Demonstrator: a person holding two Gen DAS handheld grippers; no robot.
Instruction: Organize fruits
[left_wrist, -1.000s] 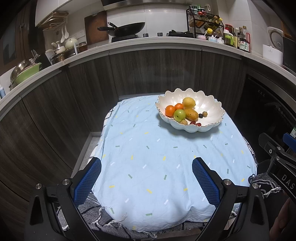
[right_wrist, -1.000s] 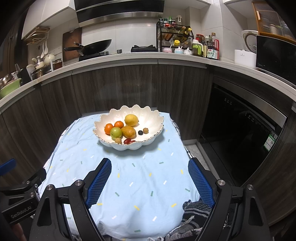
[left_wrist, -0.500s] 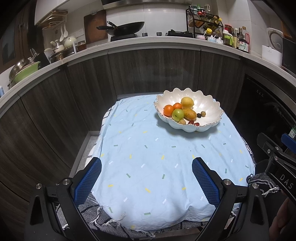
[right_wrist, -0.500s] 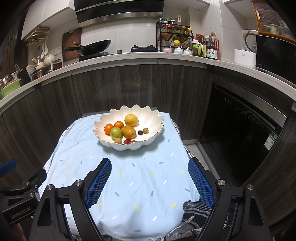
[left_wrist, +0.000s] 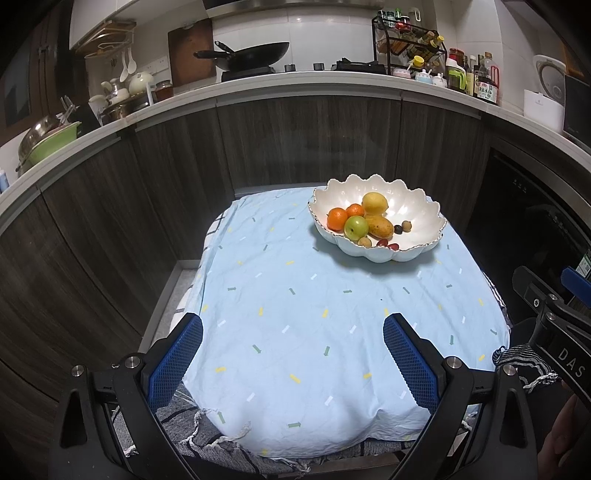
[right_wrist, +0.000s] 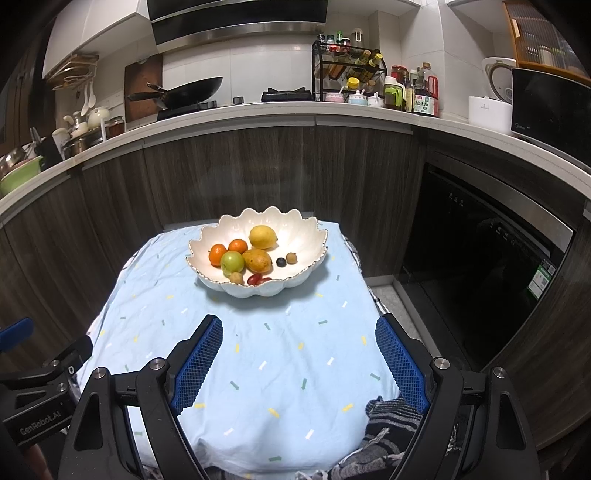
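A white scalloped bowl (left_wrist: 413, 206) (right_wrist: 299, 229) stands at the far end of a table under a light blue cloth (left_wrist: 295, 314) (right_wrist: 258, 350). In it lie a yellow lemon (right_wrist: 263, 237), two oranges (right_wrist: 218, 254), a green apple (right_wrist: 232, 261), a mango (right_wrist: 258, 260), a dark berry (right_wrist: 281, 262) and several small brown and red fruits. My left gripper (left_wrist: 293, 334) hangs open over the near left of the cloth, nothing between its blue pads. My right gripper (right_wrist: 299, 338) stands open over the near right, short of the bowl and holding nothing.
Dark wood cabinets wrap around behind the table. A dark oven front (right_wrist: 480, 266) stands to the right. The counter above carries a wok (right_wrist: 192, 90), a spice rack (right_wrist: 347, 74) and bottles. A striped cloth (right_wrist: 391, 417) hangs at the table's near edge.
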